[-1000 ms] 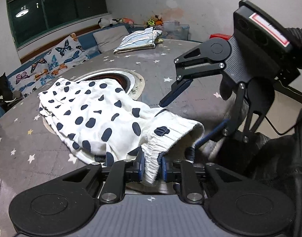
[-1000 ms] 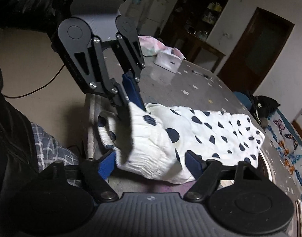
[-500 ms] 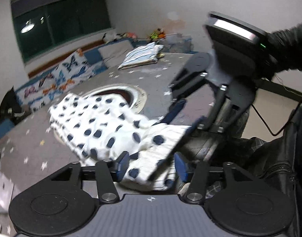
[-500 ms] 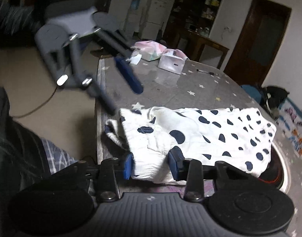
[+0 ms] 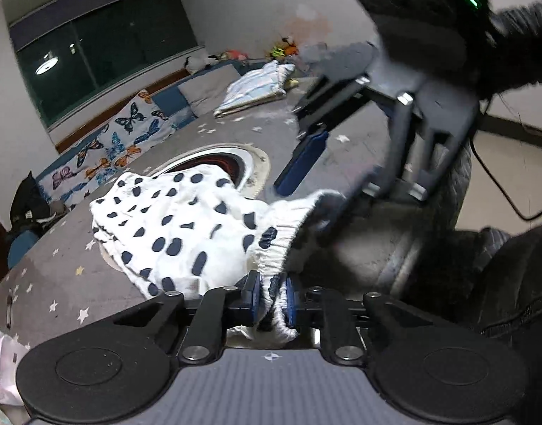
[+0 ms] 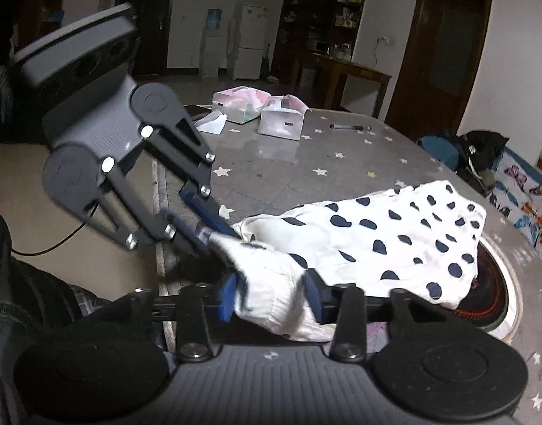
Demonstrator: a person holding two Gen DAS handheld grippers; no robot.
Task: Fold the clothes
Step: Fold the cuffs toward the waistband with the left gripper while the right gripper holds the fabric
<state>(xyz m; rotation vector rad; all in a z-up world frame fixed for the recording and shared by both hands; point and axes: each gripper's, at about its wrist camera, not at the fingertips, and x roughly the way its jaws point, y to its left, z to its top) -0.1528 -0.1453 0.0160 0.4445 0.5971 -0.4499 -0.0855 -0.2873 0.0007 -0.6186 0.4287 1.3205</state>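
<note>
From the left wrist camera, the left gripper (image 5: 272,295) has its blue fingers (image 5: 254,289) drawn narrow and closing on the gathered elastic waistband of the white dotted garment (image 5: 186,226), which bunches between the pads at the near edge of the desk (image 5: 58,283). The rest of the garment spreads away from that edge toward the middle of the desk, partly covering a round inset ring (image 5: 256,163) in the desk top. The right gripper (image 5: 317,202), blurred, hangs over the near edge on the right side of the view, one blue finger above the waistband and the other below it. A folded striped cloth (image 5: 253,88) lies near the far edge. A dark sleeve (image 5: 518,42) reaches in at the upper right.

From the right wrist camera, the right gripper (image 6: 271,295) has its fingers (image 6: 226,297) about half apart and opening, with a fold of the waistband lying between them; whether the pads press the cloth cannot be told. The garment (image 6: 394,244) runs from the near edge toward the right, its far end over the ring (image 6: 497,304). The left gripper (image 6: 207,226) comes in from the left, pinching the waistband just beside the right one. Two pale boxes (image 6: 281,124) and a pen (image 6: 348,127) sit near the far edge of the desk (image 6: 288,177).
</note>
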